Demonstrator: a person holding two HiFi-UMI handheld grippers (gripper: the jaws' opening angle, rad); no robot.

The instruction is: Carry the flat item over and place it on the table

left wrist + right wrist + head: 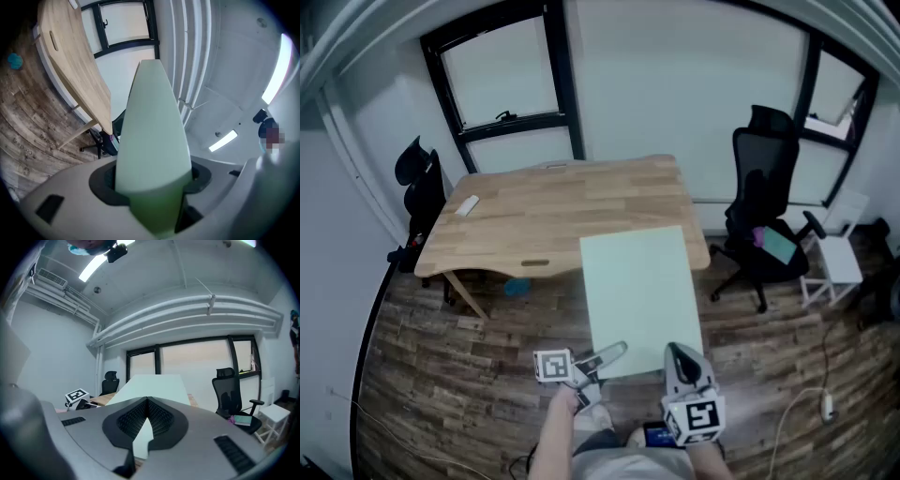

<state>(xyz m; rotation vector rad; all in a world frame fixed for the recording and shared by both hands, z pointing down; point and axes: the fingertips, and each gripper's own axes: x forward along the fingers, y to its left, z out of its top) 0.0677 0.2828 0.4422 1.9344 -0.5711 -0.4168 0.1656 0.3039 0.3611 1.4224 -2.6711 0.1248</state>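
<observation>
Currently mid-carry, not placed. Pale green flat board up in the air, roughly level, held by its near edge. Left gripper clamped on that edge toward the left corner, rolled onto its side. Right gripper pinched on the same edge toward the right corner, pads tight on the thin panel. Far end of board overlaps the front right corner of the wooden table in the head view; cannot tell whether already above the top or short of it. Done, by the look of it: pickup and most of the approach. Left to do: bring the board fully over the tabletop, lower flat, let go on both sides. Landing area mostly bare, only a small white object near the left end, well apart from the board. Black office chair near the table's right side; probably worth watching on the swing.
</observation>
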